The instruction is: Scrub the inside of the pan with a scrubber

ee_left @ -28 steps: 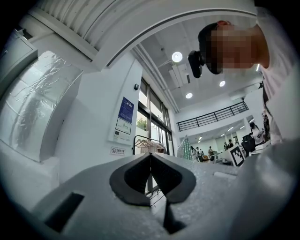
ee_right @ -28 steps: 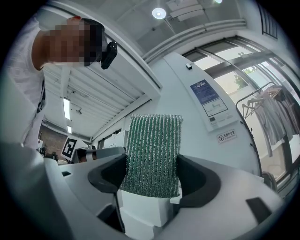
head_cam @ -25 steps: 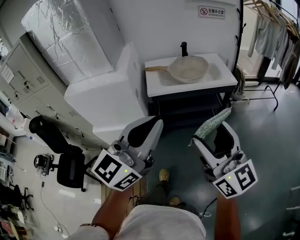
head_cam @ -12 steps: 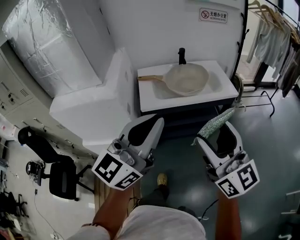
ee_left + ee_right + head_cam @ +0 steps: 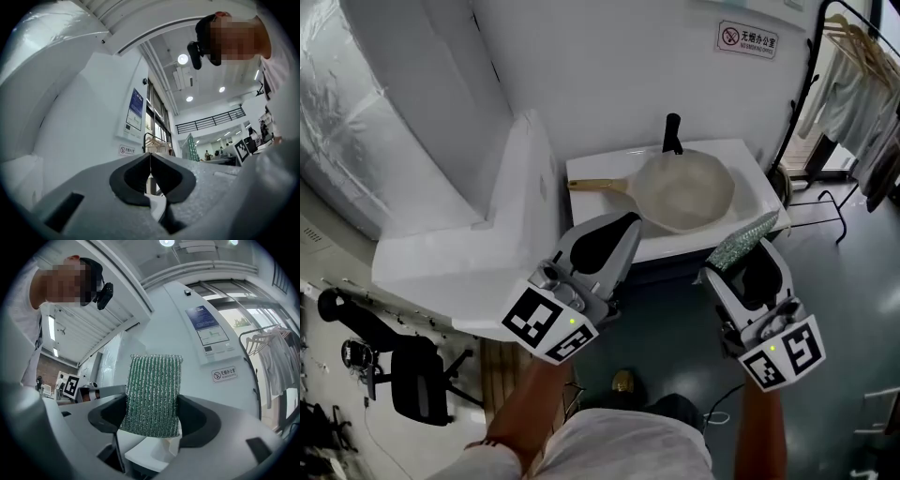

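A cream pan point(image 5: 686, 193) with a wooden handle point(image 5: 595, 185) rests in the white sink point(image 5: 752, 165) ahead of me. My right gripper point(image 5: 748, 246) is shut on a green scrubber point(image 5: 741, 241), held upright between its jaws point(image 5: 152, 395), just short of the sink's front right edge. My left gripper point(image 5: 619, 232) is shut with nothing in it; its black pads point(image 5: 150, 180) meet in a thin line. It hovers in front of the sink's left part, below the pan's handle.
A black faucet point(image 5: 672, 133) stands behind the pan. A large white foam block point(image 5: 478, 234) lies left of the sink. A black clothes rack point(image 5: 853, 56) with hanging garments stands at the right. An office chair point(image 5: 417, 389) sits low on the left.
Both grippers have come closer to the sink and pan, which now sit larger and nearer in the head view. The right gripper still holds the scrubber.
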A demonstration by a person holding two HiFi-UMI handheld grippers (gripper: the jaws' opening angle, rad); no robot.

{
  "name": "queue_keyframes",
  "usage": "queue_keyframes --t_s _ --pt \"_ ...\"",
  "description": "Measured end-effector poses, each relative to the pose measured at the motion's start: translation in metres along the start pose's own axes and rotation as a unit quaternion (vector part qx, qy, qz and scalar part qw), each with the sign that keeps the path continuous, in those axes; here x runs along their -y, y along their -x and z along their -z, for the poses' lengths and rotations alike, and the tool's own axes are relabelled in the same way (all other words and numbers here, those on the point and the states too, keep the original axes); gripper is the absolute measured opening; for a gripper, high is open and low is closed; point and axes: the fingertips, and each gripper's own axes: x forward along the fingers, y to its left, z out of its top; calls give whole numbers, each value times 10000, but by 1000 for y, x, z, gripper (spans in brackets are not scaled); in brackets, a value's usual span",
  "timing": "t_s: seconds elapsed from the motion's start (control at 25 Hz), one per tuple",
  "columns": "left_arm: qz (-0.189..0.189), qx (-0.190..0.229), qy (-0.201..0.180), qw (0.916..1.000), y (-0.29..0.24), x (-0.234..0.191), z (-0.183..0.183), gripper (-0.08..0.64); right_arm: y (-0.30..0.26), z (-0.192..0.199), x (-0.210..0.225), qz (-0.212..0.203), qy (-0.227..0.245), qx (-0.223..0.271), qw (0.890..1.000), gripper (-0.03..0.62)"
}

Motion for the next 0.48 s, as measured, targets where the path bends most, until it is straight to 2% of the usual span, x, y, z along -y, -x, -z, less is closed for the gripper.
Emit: queue_keyframes --t_s 0.24,0.48 --pt "-58 -180 122 9997 -40 -56 24 17 -53 7 36 42 209 -250 9995 339" --pt "-262 -377 39 9989 -61 -92 44 17 -89 24 68 -47 277 -465 9985 341"
